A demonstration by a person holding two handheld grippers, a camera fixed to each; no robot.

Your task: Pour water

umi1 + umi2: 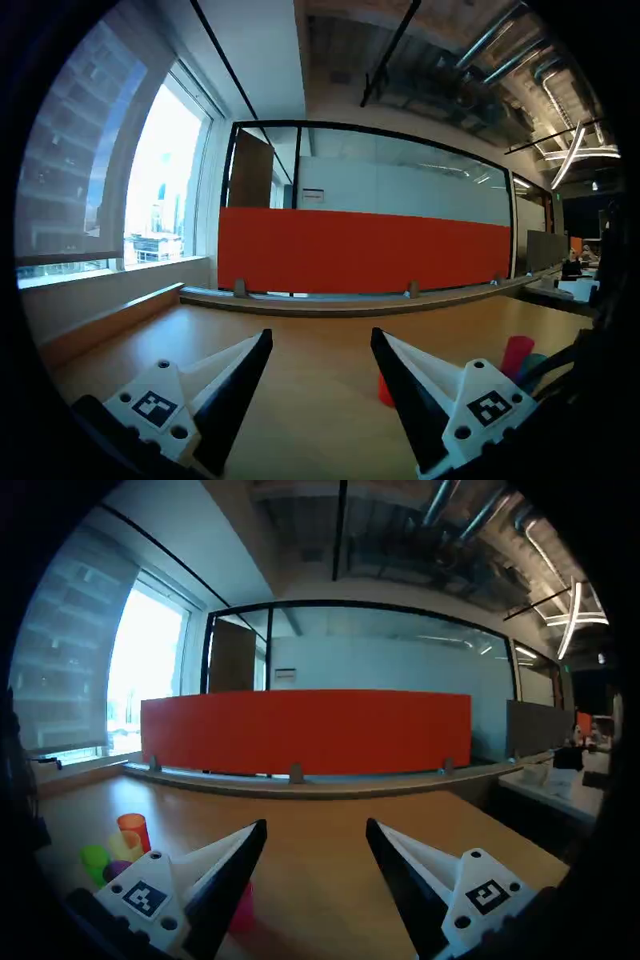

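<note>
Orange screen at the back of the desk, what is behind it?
Above the orange screen you can see a glass wall and a brown door. Their lower parts are covered by it.

**Two matching grippers in white and black**

The left gripper (320,332) has two white plastic finger bodies (200,376), each faced on its inner side with a black wedge-shaped pad (232,392) that tapers to a point. Each white body bears a square black-and-white fiducial marker (154,408) with small dark screw holes (163,364) set around it. At its right edge, dark strands (560,364) may be cables; it is too dim there to be sure. The right gripper (316,822) is built alike — white bodies, black pads (400,880), one marker (484,896) per finger.
</note>
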